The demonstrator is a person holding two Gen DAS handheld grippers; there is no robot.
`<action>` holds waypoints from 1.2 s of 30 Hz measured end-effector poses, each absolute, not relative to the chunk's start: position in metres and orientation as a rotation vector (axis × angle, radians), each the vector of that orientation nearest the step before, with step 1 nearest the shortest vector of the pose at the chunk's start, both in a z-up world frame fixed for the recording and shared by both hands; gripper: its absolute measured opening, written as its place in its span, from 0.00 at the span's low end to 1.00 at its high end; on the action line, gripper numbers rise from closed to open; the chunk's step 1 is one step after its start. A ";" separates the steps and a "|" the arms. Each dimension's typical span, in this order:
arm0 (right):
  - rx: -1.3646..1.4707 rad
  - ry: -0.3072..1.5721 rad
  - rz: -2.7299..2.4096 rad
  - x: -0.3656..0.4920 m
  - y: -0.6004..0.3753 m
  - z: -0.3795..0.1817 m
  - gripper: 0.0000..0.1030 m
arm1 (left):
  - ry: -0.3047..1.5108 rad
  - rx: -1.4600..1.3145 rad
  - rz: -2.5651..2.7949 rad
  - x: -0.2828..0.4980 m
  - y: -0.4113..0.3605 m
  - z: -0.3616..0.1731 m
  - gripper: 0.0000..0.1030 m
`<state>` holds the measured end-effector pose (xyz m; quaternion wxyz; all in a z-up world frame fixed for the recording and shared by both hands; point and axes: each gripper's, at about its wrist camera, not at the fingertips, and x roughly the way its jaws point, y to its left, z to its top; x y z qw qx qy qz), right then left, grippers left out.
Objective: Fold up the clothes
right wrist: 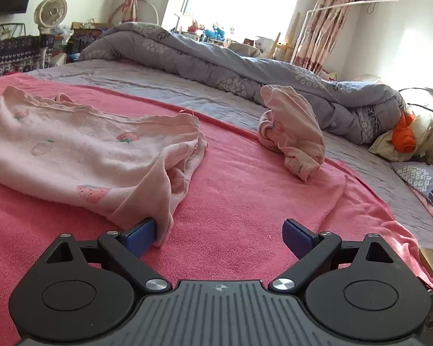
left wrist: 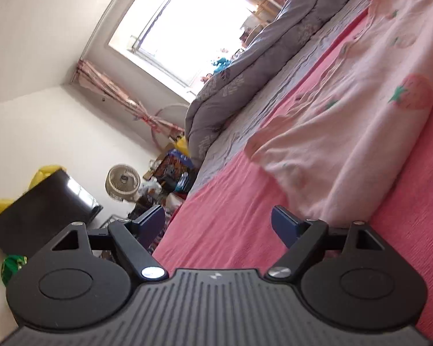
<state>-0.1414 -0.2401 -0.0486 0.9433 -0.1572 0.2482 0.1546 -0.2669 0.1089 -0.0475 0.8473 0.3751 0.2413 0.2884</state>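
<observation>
A pale pink strawberry-print garment (right wrist: 80, 150) lies partly spread on a pink blanket (right wrist: 245, 201) covering the bed, ready for folding. The right gripper (right wrist: 220, 235) is released, jaws wide, one pad touching its near corner. The left gripper (left wrist: 219, 225) is also released, empty. A crumpled pink garment (right wrist: 294, 132) waits near the blanket's far edge, beside a grey duvet (right wrist: 216, 60).

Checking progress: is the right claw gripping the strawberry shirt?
No, the right claw is open; the strawberry shirt only touches one pad.
</observation>
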 end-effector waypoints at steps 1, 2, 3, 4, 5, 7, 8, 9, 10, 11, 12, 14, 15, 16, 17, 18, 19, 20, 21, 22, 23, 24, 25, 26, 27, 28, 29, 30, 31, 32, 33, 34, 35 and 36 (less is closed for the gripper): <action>-0.303 0.512 0.322 -0.142 -0.244 -0.049 0.91 | 0.519 0.783 0.640 -0.267 0.115 -0.045 0.80; -0.286 0.514 0.332 -0.142 -0.247 -0.049 0.91 | 0.521 0.775 0.670 -0.269 0.120 -0.042 0.78; -0.270 0.512 0.351 -0.143 -0.249 -0.049 0.91 | 0.512 0.738 0.658 -0.276 0.121 -0.032 0.76; -0.258 0.512 0.372 -0.144 -0.250 -0.048 0.91 | 0.506 0.678 0.606 -0.282 0.119 -0.022 0.76; -0.250 0.516 0.387 -0.145 -0.250 -0.048 0.91 | 0.507 0.576 0.512 -0.288 0.116 -0.008 0.76; -0.259 0.514 0.392 -0.146 -0.245 -0.049 0.91 | 0.516 0.392 0.269 -0.297 0.107 0.014 0.78; -0.271 0.511 0.394 -0.146 -0.242 -0.050 0.91 | 0.519 0.381 0.182 -0.298 0.098 0.017 0.80; -0.288 0.505 0.398 -0.148 -0.238 -0.051 0.91 | 0.523 0.430 0.145 -0.296 0.087 0.015 0.80; -0.306 0.499 0.408 -0.150 -0.235 -0.051 0.91 | 0.531 0.495 0.122 -0.294 0.077 0.009 0.79; -0.326 0.494 0.425 -0.153 -0.232 -0.052 0.91 | 0.552 0.551 0.092 -0.290 0.070 0.003 0.77; -0.353 0.485 0.441 -0.156 -0.228 -0.052 0.91 | 0.594 0.586 0.038 -0.286 0.066 -0.003 0.72; -0.410 0.465 0.445 -0.160 -0.222 -0.054 0.91 | 0.661 0.622 -0.050 -0.281 0.065 -0.011 0.70; -0.420 0.462 0.443 -0.160 -0.221 -0.054 0.91 | 0.671 0.671 -0.062 -0.277 0.064 -0.017 0.70; -0.425 0.461 0.441 -0.159 -0.220 -0.055 0.91 | 0.665 0.710 -0.062 -0.275 0.064 -0.020 0.70; -0.422 0.462 0.435 -0.158 -0.219 -0.055 0.91 | 0.664 0.742 -0.058 -0.272 0.064 -0.021 0.70; -0.416 0.463 0.429 -0.156 -0.219 -0.055 0.91 | 0.665 0.777 -0.040 -0.270 0.062 -0.022 0.69; -0.414 0.463 0.424 -0.155 -0.219 -0.055 0.91 | 0.665 0.820 -0.012 -0.267 0.061 -0.023 0.61; -0.415 0.462 0.418 -0.155 -0.219 -0.056 0.91 | 0.666 0.877 0.014 -0.265 0.060 -0.027 0.57; -0.416 0.461 0.417 -0.154 -0.219 -0.056 0.91 | 0.674 0.910 0.011 -0.264 0.060 -0.032 0.50; -0.418 0.460 0.419 -0.154 -0.219 -0.057 0.91 | 0.683 0.939 0.004 -0.264 0.060 -0.037 0.43; -0.420 0.459 0.420 -0.153 -0.219 -0.057 0.91 | 0.692 0.967 -0.003 -0.263 0.060 -0.042 0.37; -0.418 0.460 0.421 -0.153 -0.220 -0.057 0.91 | 0.702 0.982 -0.022 -0.264 0.057 -0.047 0.19; -0.414 0.463 0.421 -0.152 -0.220 -0.058 0.91 | 0.700 1.023 -0.033 -0.267 0.051 -0.056 0.10; -0.411 0.465 0.422 -0.151 -0.220 -0.058 0.91 | 0.677 1.090 -0.026 -0.270 0.045 -0.064 0.09; -0.409 0.467 0.422 -0.151 -0.220 -0.059 0.91 | 0.649 1.153 -0.023 -0.273 0.040 -0.072 0.05; -0.411 0.466 0.424 -0.151 -0.220 -0.059 0.91 | 0.639 1.162 -0.021 -0.273 0.040 -0.074 0.06; -0.416 0.465 0.429 -0.152 -0.220 -0.059 0.91 | 0.632 1.163 -0.018 -0.273 0.041 -0.075 0.06; -0.419 0.465 0.438 -0.153 -0.221 -0.059 0.91 | 0.635 1.142 -0.010 -0.271 0.044 -0.073 0.06; -0.420 0.466 0.449 -0.154 -0.222 -0.058 0.90 | 0.640 1.119 -0.001 -0.270 0.048 -0.070 0.06; -0.413 0.472 0.463 -0.155 -0.224 -0.057 0.87 | 0.638 1.106 0.017 -0.269 0.051 -0.067 0.06; -0.390 0.485 0.481 -0.155 -0.227 -0.056 0.83 | 0.636 1.099 0.032 -0.268 0.054 -0.066 0.06; -0.361 0.499 0.500 -0.155 -0.230 -0.055 0.74 | 0.635 1.090 0.042 -0.267 0.055 -0.065 0.06; -0.333 0.514 0.518 -0.154 -0.231 -0.054 0.62 | 0.635 1.083 0.048 -0.266 0.056 -0.064 0.06; -0.317 0.526 0.536 -0.153 -0.231 -0.054 0.57 | 0.635 1.076 0.054 -0.265 0.056 -0.064 0.06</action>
